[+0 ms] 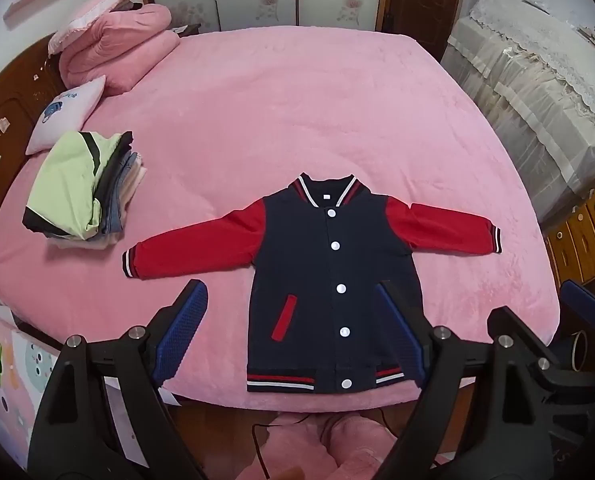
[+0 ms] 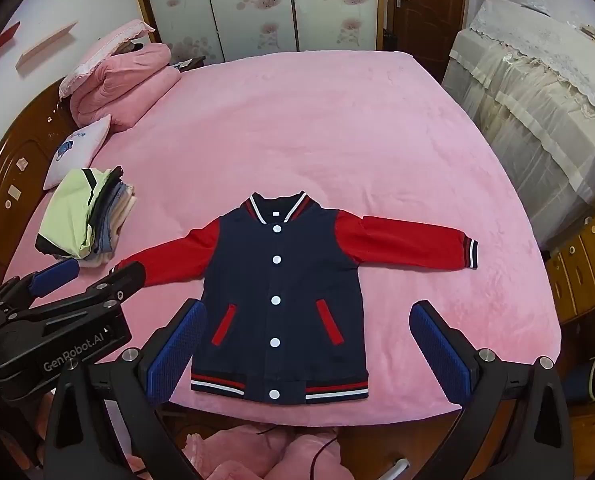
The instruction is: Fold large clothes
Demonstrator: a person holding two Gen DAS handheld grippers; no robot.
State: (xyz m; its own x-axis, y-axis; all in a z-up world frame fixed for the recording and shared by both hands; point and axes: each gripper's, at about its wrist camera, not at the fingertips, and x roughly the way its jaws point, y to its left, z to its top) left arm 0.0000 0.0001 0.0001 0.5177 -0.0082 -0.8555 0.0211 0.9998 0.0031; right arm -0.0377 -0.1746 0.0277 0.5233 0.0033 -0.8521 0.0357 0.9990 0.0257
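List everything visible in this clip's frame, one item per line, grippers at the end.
jacket: one, navy body, red sleeves, white snaps; spread flat, buttoned, near bed edge.
bed cover: one, pink; under everything.
stack of folded clothes: one pile, pale green on top; left of jacket.
small pillow: one, white with print; by headboard.
folded quilt: one, pink; far left corner.
headboard: one, brown wood; left.
covered furniture: cream cloth with lace; right.
left gripper: open, above jacket hem.
right gripper: open, above jacket hem.
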